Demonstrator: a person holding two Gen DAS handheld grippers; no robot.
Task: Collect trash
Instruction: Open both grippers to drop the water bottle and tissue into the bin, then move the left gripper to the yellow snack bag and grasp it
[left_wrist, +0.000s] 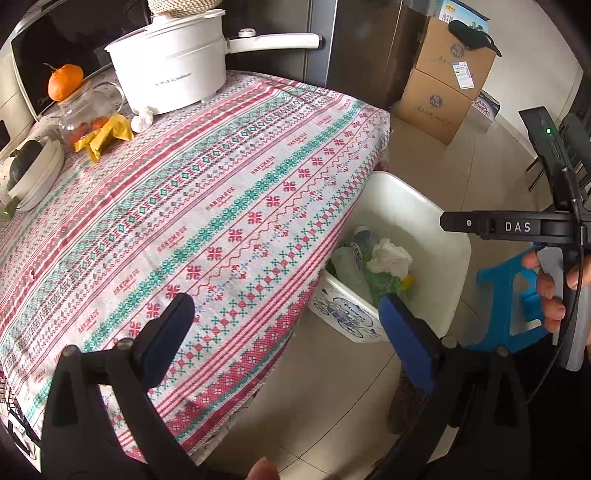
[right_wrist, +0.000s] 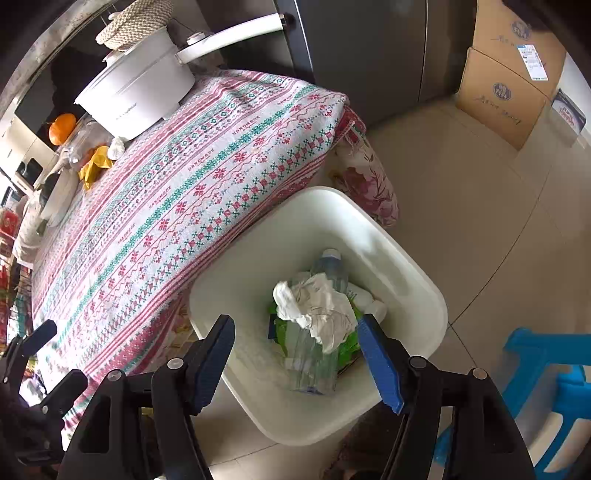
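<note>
A white bin (right_wrist: 413, 280) stands on the floor beside the table; it also shows in the left wrist view (left_wrist: 443, 266). In it lie a crumpled white tissue (right_wrist: 317, 306), clear plastic bottles (right_wrist: 314, 365) and a green wrapper (right_wrist: 282, 328). My right gripper (right_wrist: 295, 347) is open and empty, just above the bin. My left gripper (left_wrist: 284, 317) is open and empty over the table's near corner. A yellow wrapper (left_wrist: 105, 134) and a small crumpled white wad (left_wrist: 143, 119) lie at the table's far left.
A patterned cloth covers the table (left_wrist: 221, 192). On it stand a white pot (left_wrist: 173, 66), a glass teapot (left_wrist: 86, 110) with an orange (left_wrist: 64, 81) on top, and bowls (left_wrist: 37, 173). Cardboard boxes (left_wrist: 447, 85) and a blue stool (right_wrist: 546, 373) stand on the floor.
</note>
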